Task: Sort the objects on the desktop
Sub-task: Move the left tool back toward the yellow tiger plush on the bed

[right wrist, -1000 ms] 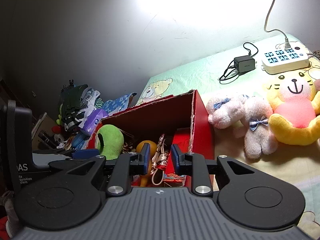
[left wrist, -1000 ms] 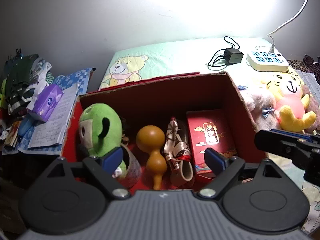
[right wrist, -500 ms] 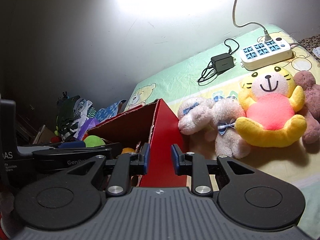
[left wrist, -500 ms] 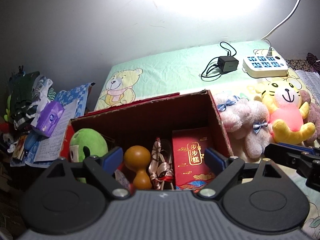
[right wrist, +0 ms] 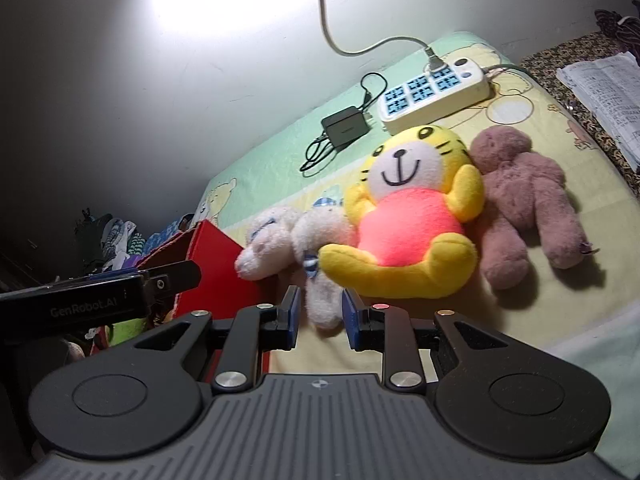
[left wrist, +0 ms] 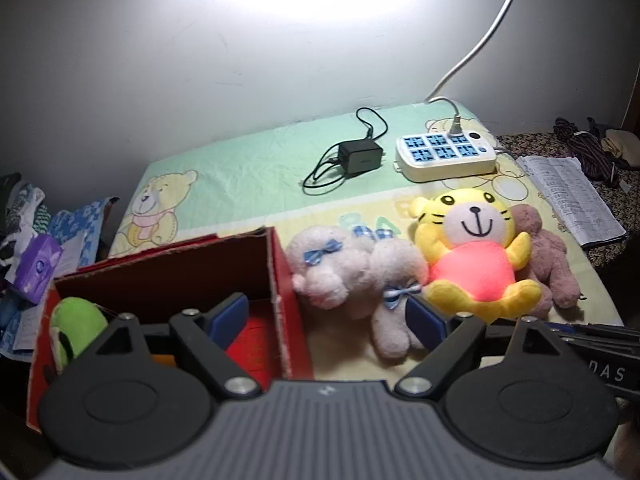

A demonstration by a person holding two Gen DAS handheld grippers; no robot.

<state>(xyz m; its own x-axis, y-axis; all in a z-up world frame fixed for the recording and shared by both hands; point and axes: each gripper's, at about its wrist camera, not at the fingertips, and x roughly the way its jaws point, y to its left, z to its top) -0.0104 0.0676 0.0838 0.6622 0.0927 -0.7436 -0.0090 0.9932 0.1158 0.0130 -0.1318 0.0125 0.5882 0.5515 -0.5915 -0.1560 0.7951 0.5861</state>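
Observation:
A pale pink plush bear point(left wrist: 348, 272) lies on the mat right of the red cardboard box point(left wrist: 276, 264). Beside it sit a yellow tiger plush point(left wrist: 472, 256) and a brown bear point(left wrist: 548, 264). My left gripper point(left wrist: 326, 316) is wide open and empty, spanning the box's right wall and the pale bear. My right gripper point(right wrist: 320, 318) is open with a narrow gap, low over the mat. The pale bear's point(right wrist: 288, 240) leg shows just ahead of that gap. The yellow tiger point(right wrist: 412, 220) and brown bear point(right wrist: 528, 208) lie beyond.
The box holds a green plush point(left wrist: 76, 328) and a red packet point(left wrist: 252, 340). A power strip point(left wrist: 444, 152) and black charger point(left wrist: 358, 158) lie at the back by the wall. Printed paper point(left wrist: 568, 196) sits at the right, clutter point(left wrist: 36, 268) at the left.
Both views have swung right, away from the inside of the box and toward the plush toys. The finger gaps of both grippers look the same as before.

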